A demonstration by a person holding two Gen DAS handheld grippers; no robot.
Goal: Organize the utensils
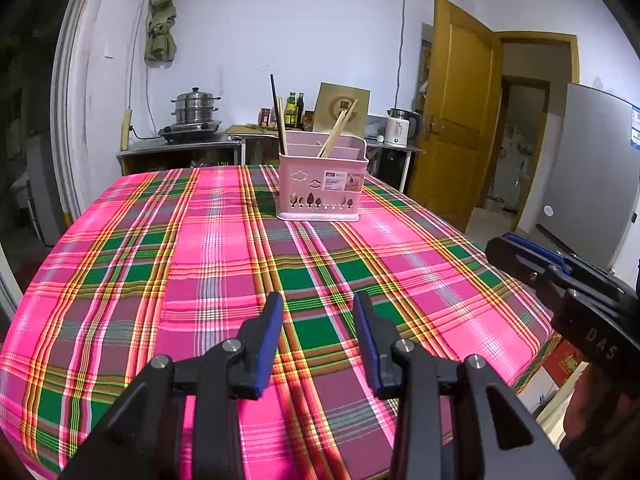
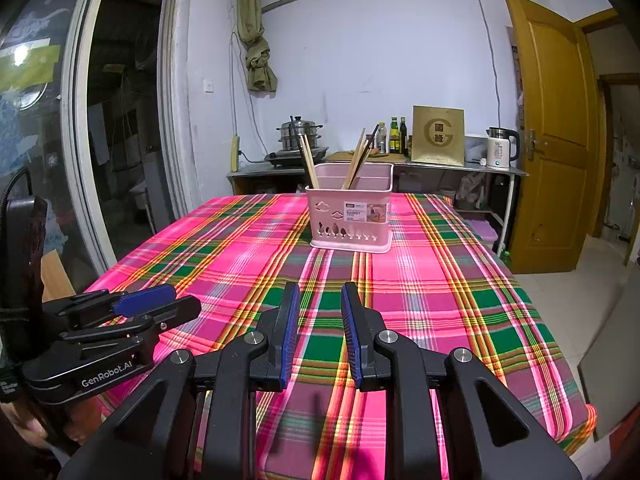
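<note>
— While both of our tools hang low over the near end of the surface (image 1: 224,248), which step would we say we are in?

— Either the very end or a pause, we judge. We see no loose utensil on the plaid cloth ahead of either tool; every chopstick in view already stands in the pink basket (image 1: 322,184).

— And the tools themselves?

— Our left tool (image 1: 318,312) has its blue pads set wide apart with nothing between them. Our right tool (image 2: 320,300) shows a narrower gap, also empty. Neither touches anything.

— Where does the basket sit from us?

— Straight ahead of both tools and well apart from them, at the far end of the surface. It is a pale pink plastic caddy with cloud and tree cut-outs, a printed label on its front wall, and dividers inside.

— The sticks?

— Wooden chopsticks (image 2: 354,160) lean in a middle section, with a dark one among them; another small bunch (image 2: 306,156) leans at the far-left corner. Exactly which compartment each occupies we cannot tell.

— Next move?

— If anything remains, it lies outside our view, so we would need to look around before reaching; otherwise we only check that the sticks sit sorted
</note>
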